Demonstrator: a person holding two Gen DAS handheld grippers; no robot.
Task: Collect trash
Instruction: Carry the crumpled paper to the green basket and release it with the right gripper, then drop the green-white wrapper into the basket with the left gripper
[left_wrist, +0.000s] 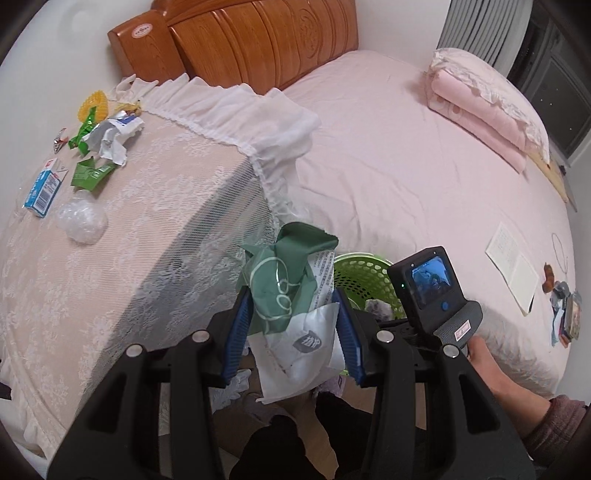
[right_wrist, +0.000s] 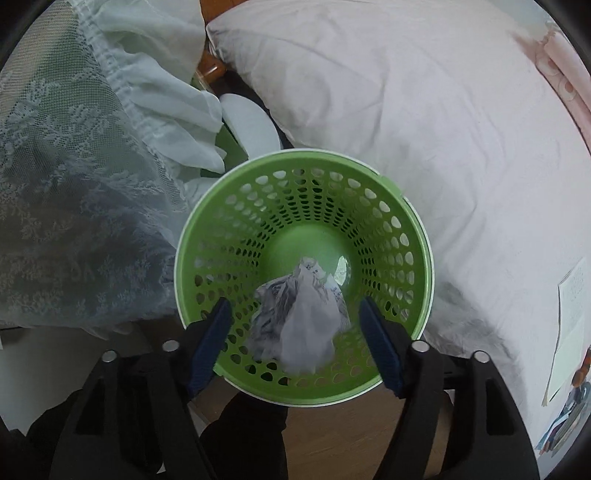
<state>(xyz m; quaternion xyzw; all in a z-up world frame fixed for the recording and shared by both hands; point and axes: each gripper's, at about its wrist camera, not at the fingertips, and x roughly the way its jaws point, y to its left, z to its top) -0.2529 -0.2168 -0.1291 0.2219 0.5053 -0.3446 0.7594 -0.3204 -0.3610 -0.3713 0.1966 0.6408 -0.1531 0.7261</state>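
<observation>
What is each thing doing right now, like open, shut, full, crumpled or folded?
Left gripper: jaws shut on the green and white wrapper.
Green and white wrapper: crumpled, held up near the basket.
Right gripper: jaws open, holding nothing, above the basket.
Green basket: upright, nearly empty.
Crumpled paper: lying in the basket.
Blue carton: lying flat on the lace-covered table.
Pink blanket: folded on the bed.

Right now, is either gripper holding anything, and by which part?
The left gripper pinches a crumpled green-and-white wrapper around its middle. The right gripper is open over the green basket, holding nothing.
</observation>
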